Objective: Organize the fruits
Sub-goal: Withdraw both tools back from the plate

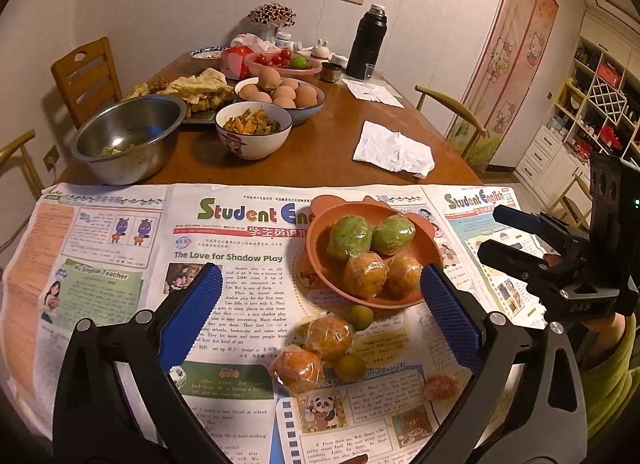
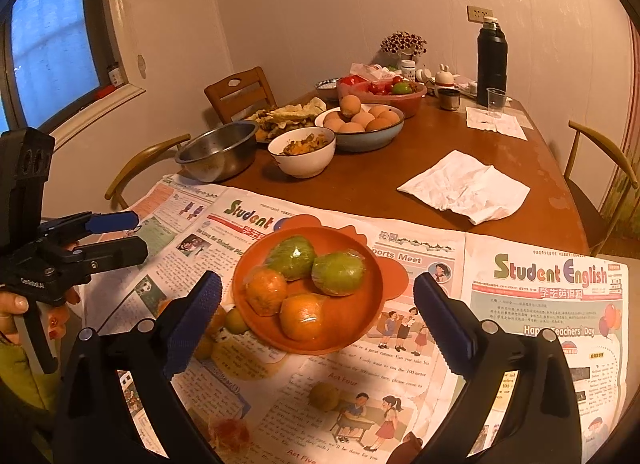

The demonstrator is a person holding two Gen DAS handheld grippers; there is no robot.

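Orange plate [image 2: 362, 324] on the newspaper [image 2: 400, 376], taken here as the landmark. Inside the plate: two green wrapped fruits [image 2: 338, 273] at the far side, two wrapped oranges [image 2: 301, 317] at the near side, touching each other. Just beside the plate's near-left rim: two more wrapped oranges [image 1: 329, 336] and two small green fruits [image 1: 359, 317], lying on the paper. A little further from the plate, near edge: one small reddish wrapped fruit [image 1: 440, 387]. Left gripper [image 1: 320, 316] over the loose fruits beside the plate, fingers wide apart, holding nothing. Right gripper [image 2: 318, 320] before the plate, fingers also wide apart, nothing between. Beyond the plate: steel bowl [image 1: 128, 136], bowl of eggs [image 1: 280, 98], white napkin [image 1: 394, 150]
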